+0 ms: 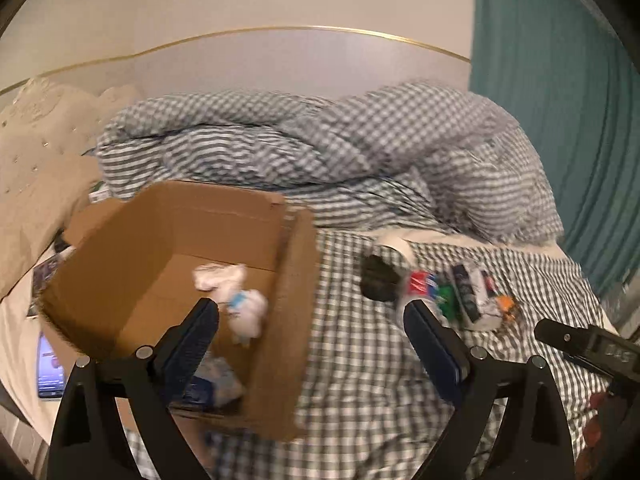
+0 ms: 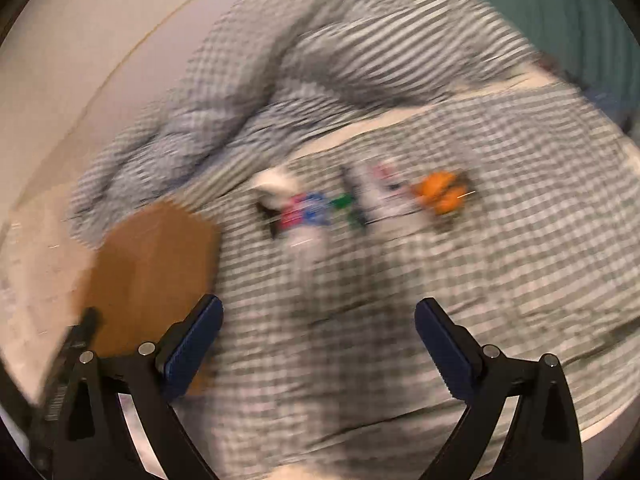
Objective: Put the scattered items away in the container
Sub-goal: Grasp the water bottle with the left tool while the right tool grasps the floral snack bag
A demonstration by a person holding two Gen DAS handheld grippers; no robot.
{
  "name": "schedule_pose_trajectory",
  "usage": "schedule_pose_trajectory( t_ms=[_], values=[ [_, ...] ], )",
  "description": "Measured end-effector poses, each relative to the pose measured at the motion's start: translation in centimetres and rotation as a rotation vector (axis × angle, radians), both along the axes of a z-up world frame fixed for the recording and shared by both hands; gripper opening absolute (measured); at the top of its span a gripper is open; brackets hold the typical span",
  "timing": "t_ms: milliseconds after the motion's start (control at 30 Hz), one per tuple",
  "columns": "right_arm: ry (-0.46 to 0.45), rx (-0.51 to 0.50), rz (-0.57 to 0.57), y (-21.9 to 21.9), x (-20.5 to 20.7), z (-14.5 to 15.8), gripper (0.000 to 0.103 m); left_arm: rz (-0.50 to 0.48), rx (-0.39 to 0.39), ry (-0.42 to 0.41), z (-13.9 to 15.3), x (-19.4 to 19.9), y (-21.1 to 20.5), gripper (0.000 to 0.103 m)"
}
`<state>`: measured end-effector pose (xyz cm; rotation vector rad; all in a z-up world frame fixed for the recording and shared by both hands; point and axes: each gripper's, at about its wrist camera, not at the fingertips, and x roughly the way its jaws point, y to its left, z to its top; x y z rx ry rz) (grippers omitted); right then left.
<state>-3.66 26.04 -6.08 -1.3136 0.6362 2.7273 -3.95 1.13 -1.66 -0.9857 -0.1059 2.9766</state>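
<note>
- Cardboard box (image 1: 176, 280) — the container; open-topped, standing on the bed left of centre in the left wrist view. Its long axis runs from the near left toward the far right, with one corner toward the camera. In the right wrist view it shows only as a blurred brown shape (image 2: 152, 264) at lower left.
- White crumpled item (image 1: 232, 296) — inside the box, on its floor toward the right wall. A second, bluish-white item (image 1: 218, 380) lies in the near corner, partly hidden behind the claw finger.
- Scattered items (image 1: 448, 292) — a loose row on the bed right of the box, well apart from it: a black lump (image 1: 378, 282), a red-and-blue packet (image 1: 420, 284), something green (image 1: 446, 298), a dark-and-white wrapper (image 1: 476, 292), an orange piece (image 1: 505, 303). The row runs left to right; details are blurred.
- Left claw (image 1: 312, 320) — spread wide, nothing between its fingers, above the box's right wall.
- Right claw (image 2: 318, 316) — spread wide, holding nothing, over bare bed short of the items; the view is heavily motion-blurred.
- Bed (image 1: 360, 360) — grey-and-white gingham sheet, with a bunched duvet (image 1: 300, 140) behind.
- Phone (image 1: 50, 372) — screen lit, left of the box.
- Teal curtain (image 1: 560, 100) — far right.
</note>
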Motion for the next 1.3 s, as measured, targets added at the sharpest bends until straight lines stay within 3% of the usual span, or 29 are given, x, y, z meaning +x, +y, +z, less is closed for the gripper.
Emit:
schedule_pose_trajectory(
  t_ms=[233,400,500,767,1000,1033,1100,1200,1300],
  values=[
    [-0.004,0.21,-0.004,7.1,0.1,-2.8,0.097,-0.118,-0.045,-0.024,-4.1,-2.4,7.3,0.096],
    [0.004,0.312,0.031,9.0,-0.6,-4.5,0.097,-0.164,-0.04,-0.012,-7.8,-5.5,10.2,0.096],
    [0.008,0.382,0.065,9.1,-1.8,-5.7,0.097,-0.182,-0.075,-0.027,-10.0,-7.7,11.4,0.096],
    [0.004,0.442,0.13,8.9,-4.6,-7.9,0.097,-0.175,-0.099,-0.051,-13.3,-12.2,12.8,0.096],
    [0.012,0.429,0.174,8.6,-6.4,-8.8,0.097,-0.202,-0.137,-0.077,-15.3,-15.0,14.6,0.096],
    [0.011,0.427,0.181,8.5,-6.6,-8.8,0.097,-0.205,-0.148,-0.085,-15.5,-15.5,15.0,0.094],
    [0.009,0.431,0.192,8.4,-7.0,-8.9,0.097,-0.222,-0.186,-0.115,-16.3,-16.4,15.9,0.063],
    [0.014,0.433,0.198,8.6,-7.2,-8.9,0.097,-0.25,-0.262,-0.119,-17.2,-16.6,17.2,0.063],
    [0.015,0.409,0.204,9.0,-7.6,-8.8,0.097,-0.258,-0.222,-0.117,-17.0,-16.6,16.7,0.062]
  ],
)
